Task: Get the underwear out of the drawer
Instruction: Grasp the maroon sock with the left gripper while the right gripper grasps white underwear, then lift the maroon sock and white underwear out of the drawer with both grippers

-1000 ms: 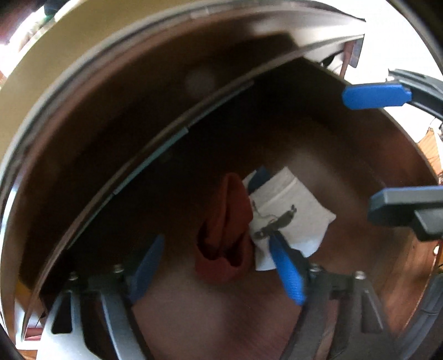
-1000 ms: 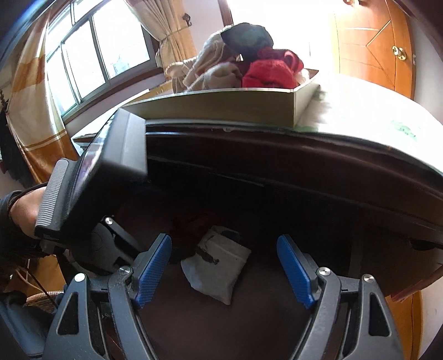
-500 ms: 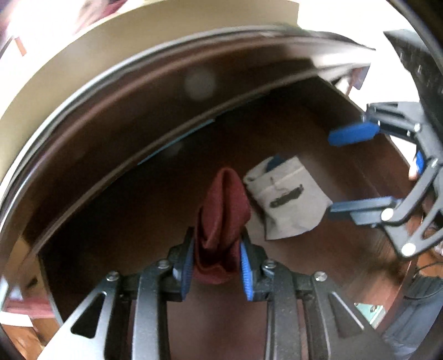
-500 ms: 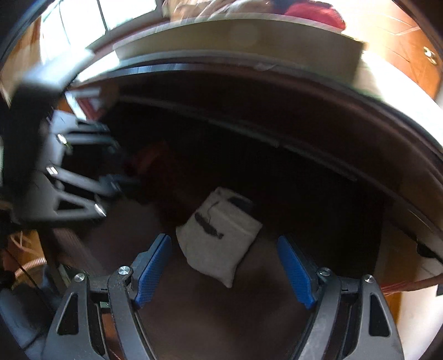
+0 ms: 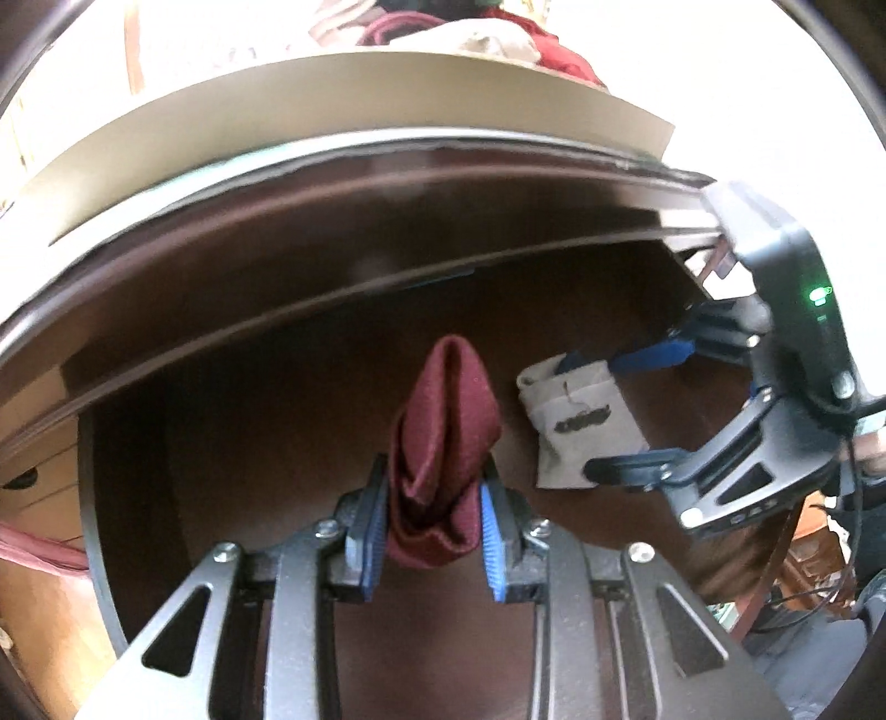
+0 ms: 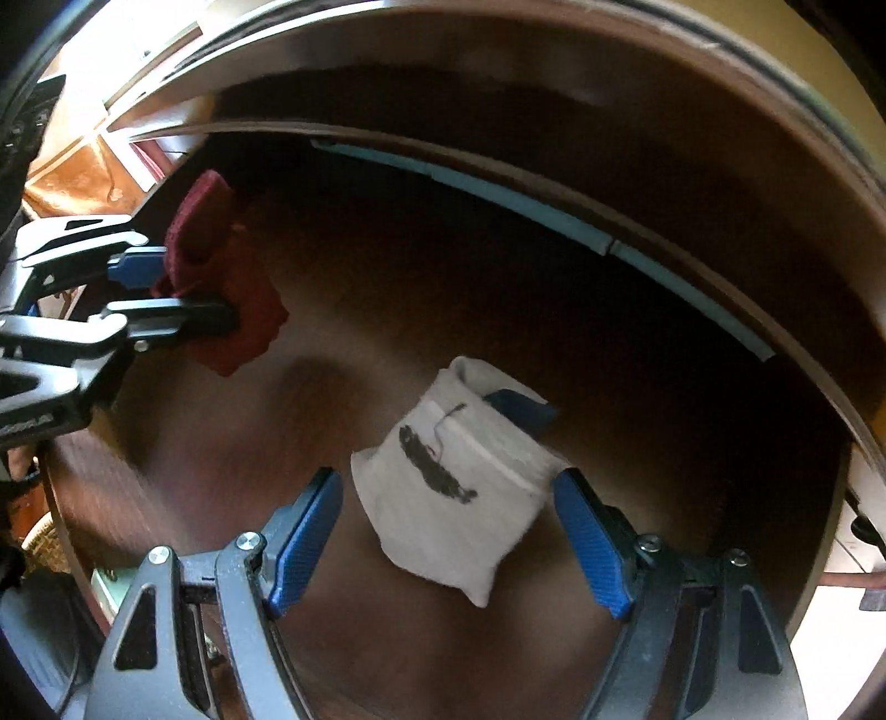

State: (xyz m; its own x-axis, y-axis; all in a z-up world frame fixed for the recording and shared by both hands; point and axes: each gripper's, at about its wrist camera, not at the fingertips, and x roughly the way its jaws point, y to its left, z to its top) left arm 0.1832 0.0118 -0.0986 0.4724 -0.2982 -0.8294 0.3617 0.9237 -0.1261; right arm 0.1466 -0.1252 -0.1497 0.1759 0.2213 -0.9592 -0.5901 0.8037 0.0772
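Inside the dark brown drawer (image 5: pixel 232 421) my left gripper (image 5: pixel 432 531) is shut on folded maroon underwear (image 5: pixel 443 443), which hangs lifted off the drawer floor. In the right wrist view the same maroon underwear (image 6: pixel 221 288) shows pinched at the left by that left gripper (image 6: pixel 194 288). A folded white underwear (image 6: pixel 459 487) with a black moustache print and a dark blue part under its far edge lies on the drawer floor. My right gripper (image 6: pixel 448 531) stands open, its blue pads on either side of the white piece without touching it. The left wrist view shows that white underwear (image 5: pixel 581 421) too.
A beige box (image 5: pixel 332 111) heaped with clothes (image 5: pixel 476 33) stands on the cabinet top above the drawer. The cabinet's front edge (image 6: pixel 554 77) overhangs the drawer. Part of a hand (image 5: pixel 869 448) shows behind the right gripper's body.
My left gripper closed on the maroon underwear and raised it. My right gripper came down into the drawer and now straddles the white underwear.
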